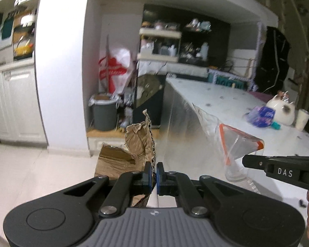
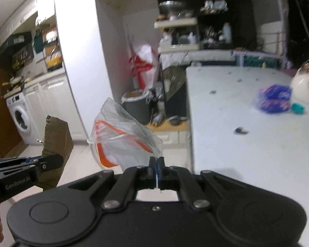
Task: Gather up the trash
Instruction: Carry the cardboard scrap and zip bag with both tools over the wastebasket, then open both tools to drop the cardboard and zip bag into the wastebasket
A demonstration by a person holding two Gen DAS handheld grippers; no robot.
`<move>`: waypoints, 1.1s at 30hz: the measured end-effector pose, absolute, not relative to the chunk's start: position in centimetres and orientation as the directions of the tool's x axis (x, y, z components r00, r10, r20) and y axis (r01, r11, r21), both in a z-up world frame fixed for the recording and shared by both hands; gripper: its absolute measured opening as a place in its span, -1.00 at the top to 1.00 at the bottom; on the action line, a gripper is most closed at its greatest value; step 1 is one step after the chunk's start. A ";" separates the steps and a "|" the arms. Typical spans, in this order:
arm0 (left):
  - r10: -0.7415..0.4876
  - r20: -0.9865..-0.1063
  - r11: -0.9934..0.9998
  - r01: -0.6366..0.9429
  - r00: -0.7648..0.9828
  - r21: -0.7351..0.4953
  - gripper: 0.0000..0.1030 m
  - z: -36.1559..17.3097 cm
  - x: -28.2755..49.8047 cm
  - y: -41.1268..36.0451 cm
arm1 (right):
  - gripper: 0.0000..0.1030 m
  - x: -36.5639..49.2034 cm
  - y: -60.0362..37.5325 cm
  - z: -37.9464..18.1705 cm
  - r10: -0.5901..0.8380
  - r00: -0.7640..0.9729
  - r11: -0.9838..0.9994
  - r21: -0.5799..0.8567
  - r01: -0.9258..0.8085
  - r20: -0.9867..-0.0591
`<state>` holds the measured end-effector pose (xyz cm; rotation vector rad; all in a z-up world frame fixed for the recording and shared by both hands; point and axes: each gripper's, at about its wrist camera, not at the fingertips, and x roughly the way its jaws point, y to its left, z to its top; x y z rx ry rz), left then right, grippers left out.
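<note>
**Both hands loaded, heading for the bin**

Beside the white worktop (image 2: 226,107), both grippers are carrying trash in the air. Left gripper (image 1: 154,174) is clamping a torn piece of brown cardboard (image 1: 138,142) by its ragged corrugated edge. Right gripper (image 2: 156,165) is pinching a corner of a clear plastic bag (image 2: 121,133) with an orange zip strip. Neither item is touching the worktop or the floor.

Judgement: this is the carry step. A grey bin (image 1: 104,113) is standing in the alcove ahead, well apart from both loads. To do it well, I would keep both grips closed until each item is over the rim, then release one at a time, cardboard first since it is stiffer.

Orientation: the cardboard's long axis is running roughly upright, torn tip pointing up and away from the gripper. The bag is fanning out up and to the left from its pinched corner; motion blur hides finer detail.
</note>
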<state>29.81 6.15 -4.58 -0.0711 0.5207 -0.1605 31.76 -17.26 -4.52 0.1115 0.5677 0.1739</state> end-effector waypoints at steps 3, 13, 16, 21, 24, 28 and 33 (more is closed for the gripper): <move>-0.176 -0.543 0.982 0.112 0.821 -0.150 0.92 -6.7 31.2 7.5 | 0.98 33.1 -16.0 -6.5 0.209 0.783 0.976 0.170 -0.133 -0.586; -0.193 -0.699 0.973 0.046 0.689 -0.224 0.91 -14.6 34.7 10.5 | 0.98 36.0 -12.5 -14.4 0.224 0.627 0.965 0.258 -0.039 -0.746; -0.204 -0.740 0.968 0.021 0.640 -0.249 0.91 -17.1 35.6 11.2 | 0.97 36.7 -11.6 -15.9 0.222 0.586 0.964 0.266 -0.012 -0.779; -0.223 -0.789 0.960 -0.013 0.573 -0.281 0.91 -20.5 36.5 12.0 | 0.97 37.2 -9.5 -18.8 0.172 0.535 0.980 0.200 -0.006 -0.827; -0.229 -0.812 0.958 -0.026 0.537 -0.287 0.91 -22.2 36.8 12.3 | 0.97 37.4 -8.7 -20.3 0.159 0.509 0.983 0.183 -0.003 -0.846; -0.242 -0.830 0.950 -0.051 0.502 -0.307 0.91 -24.1 37.0 12.5 | 0.97 38.3 -8.5 -22.0 0.175 0.463 0.978 0.209 0.021 -0.869; -0.246 -0.850 0.947 -0.071 0.466 -0.314 0.91 -25.8 37.5 11.9 | 0.97 38.8 -8.5 -25.1 0.170 0.379 0.976 0.208 0.063 -0.910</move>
